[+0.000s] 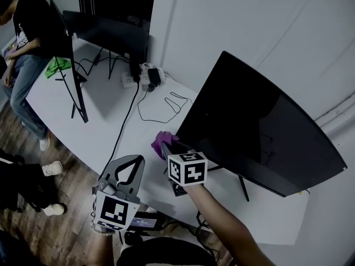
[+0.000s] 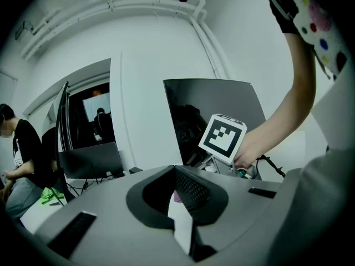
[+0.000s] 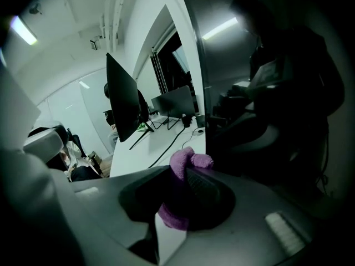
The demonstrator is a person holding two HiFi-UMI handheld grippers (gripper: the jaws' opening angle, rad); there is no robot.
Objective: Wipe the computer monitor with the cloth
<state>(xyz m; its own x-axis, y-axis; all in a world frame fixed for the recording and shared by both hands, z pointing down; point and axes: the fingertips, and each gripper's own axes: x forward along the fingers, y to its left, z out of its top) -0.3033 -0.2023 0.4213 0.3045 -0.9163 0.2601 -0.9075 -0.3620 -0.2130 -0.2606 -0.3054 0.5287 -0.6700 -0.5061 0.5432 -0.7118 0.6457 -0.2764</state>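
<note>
Seemingly touching monitor (image 1: 260,126); cloth (image 3: 183,168) clamped in right gripper (image 3: 178,188).

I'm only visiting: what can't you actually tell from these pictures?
- Smudges on the monitor: its screen is too dark in every view.
- Whether the cloth, clamped in the right gripper, touches that screen: too small and dim in the head view.
- The person standing at far left: cut off by the head view's edge.

In the head view, the marker cube on your right gripper (image 1: 175,153) covers its jaws. The purple cloth (image 1: 161,143) shows only in part at the lower corner of the monitor (image 1: 260,126). The left edge cuts off the standing person (image 1: 25,43).
</note>
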